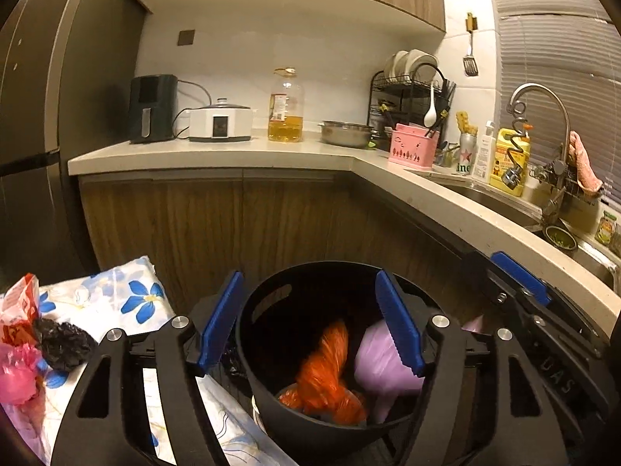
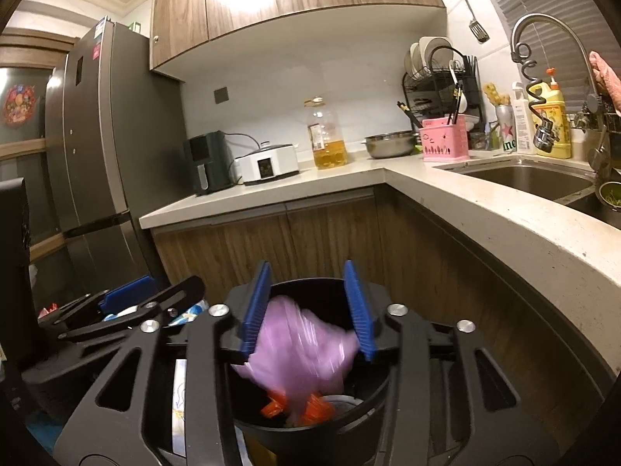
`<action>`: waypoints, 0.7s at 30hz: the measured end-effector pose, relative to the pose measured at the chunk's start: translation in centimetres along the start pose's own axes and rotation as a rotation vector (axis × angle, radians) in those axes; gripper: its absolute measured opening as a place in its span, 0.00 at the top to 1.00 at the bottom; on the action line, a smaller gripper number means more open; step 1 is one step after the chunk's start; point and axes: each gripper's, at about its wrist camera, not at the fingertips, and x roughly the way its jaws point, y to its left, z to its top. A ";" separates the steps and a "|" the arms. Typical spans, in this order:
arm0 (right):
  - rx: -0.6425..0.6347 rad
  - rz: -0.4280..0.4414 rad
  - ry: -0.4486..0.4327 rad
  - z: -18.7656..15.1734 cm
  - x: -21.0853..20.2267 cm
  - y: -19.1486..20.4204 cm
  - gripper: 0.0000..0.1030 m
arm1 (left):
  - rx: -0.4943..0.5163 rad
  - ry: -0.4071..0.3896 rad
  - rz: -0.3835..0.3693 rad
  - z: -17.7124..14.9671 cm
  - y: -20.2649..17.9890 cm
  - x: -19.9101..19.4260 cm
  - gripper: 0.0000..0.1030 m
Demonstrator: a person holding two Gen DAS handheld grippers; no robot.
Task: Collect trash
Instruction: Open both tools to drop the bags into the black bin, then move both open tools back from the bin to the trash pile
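Observation:
A black round bin (image 1: 271, 334) stands below both grippers, also in the right wrist view (image 2: 372, 407). My left gripper (image 1: 310, 326) is open above it; a blurred orange bag (image 1: 326, 372) falls into the bin. My right gripper (image 2: 310, 310) is open over the bin, with a blurred purple bag (image 2: 299, 349) between its spread fingers, dropping; it shows in the left wrist view (image 1: 380, 365) too. More trash lies at left on a floral cloth (image 1: 128, 295): a black bag (image 1: 62, 345), a pink bag (image 1: 19, 372) and a red-white wrapper (image 1: 19, 303).
An L-shaped counter (image 1: 240, 151) runs behind and to the right, with wooden cabinets (image 1: 217, 225) under it. On it are an air fryer (image 1: 153, 108), a cooker (image 1: 221, 120), an oil bottle (image 1: 286, 108), a steel bowl (image 1: 345, 132), a dish rack (image 1: 411, 93), a sink (image 2: 528, 178). A fridge (image 2: 101, 147) stands left.

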 end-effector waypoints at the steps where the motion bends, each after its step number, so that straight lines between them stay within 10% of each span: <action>1: -0.001 -0.003 0.001 0.0 0.0 0.0 0.56 | -0.006 0.000 0.003 0.0 0.2 0.0 0.31; 21: 0.000 0.000 0.014 -0.4 -2.8 1.3 0.41 | -0.041 0.011 0.146 -1.7 2.0 -4.7 0.15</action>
